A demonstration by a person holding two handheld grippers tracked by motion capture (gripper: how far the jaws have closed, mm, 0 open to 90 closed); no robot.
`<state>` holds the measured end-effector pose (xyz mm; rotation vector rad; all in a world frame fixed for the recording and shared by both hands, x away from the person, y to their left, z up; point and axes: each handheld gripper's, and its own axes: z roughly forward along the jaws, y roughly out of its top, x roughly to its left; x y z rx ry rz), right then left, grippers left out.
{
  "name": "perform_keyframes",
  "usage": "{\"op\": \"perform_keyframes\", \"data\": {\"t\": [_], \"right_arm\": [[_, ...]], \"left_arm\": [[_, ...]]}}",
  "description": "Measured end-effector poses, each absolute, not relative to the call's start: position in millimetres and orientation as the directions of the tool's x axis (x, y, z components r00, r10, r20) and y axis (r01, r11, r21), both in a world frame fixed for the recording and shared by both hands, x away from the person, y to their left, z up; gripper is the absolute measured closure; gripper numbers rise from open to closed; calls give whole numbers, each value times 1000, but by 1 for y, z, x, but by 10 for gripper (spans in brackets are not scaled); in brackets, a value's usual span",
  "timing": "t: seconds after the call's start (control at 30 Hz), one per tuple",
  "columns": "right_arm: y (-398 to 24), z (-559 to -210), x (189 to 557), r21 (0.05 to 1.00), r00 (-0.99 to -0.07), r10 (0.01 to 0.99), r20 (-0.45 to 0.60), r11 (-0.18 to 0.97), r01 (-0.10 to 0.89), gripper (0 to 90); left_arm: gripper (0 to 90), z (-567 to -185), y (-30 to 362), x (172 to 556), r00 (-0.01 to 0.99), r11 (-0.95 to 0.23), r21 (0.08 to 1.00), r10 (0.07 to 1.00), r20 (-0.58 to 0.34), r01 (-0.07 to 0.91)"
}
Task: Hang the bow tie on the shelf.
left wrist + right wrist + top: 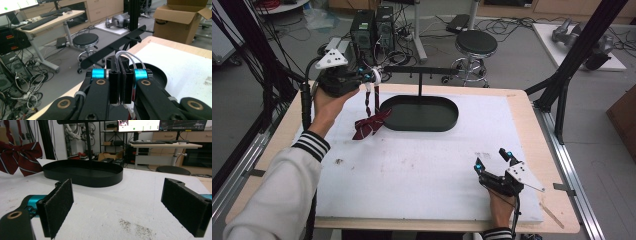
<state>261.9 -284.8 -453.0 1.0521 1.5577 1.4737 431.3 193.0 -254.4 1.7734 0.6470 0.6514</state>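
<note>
My left gripper (371, 76) has its jaws pressed together on the white elastic loop (130, 57) of a dark red striped bow tie (370, 124). In the left gripper view the loop's cords arch up out of the shut pads. Below them, in the high view, the strap runs almost straight down and the bow itself hangs with its lower tips on or just above the white mat (432, 170), beside the left end of the black oval tray (451, 116); I cannot tell whether they touch.

What the next move depends on is the black crossbar (117, 46) of the stand rising from that tray. It lies just ahead of my left jaws and slightly higher, its long axis running away from me to the right, its near end closest. The small pegs on the bar are hard to make out.

My right gripper (493, 161) rests low on the mat near the front edge, well apart from the tray, jaws wide and empty. The left hand is clearly nearer.
</note>
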Motion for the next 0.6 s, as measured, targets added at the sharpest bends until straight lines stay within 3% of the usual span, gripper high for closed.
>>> {"op": "perform_keyframes", "data": {"t": [0.6], "right_arm": [[-285, -453, 262, 997, -397, 918, 26, 4, 73, 99]], "left_arm": [[875, -236, 157, 471, 710, -256, 966, 688, 147, 49]]}}
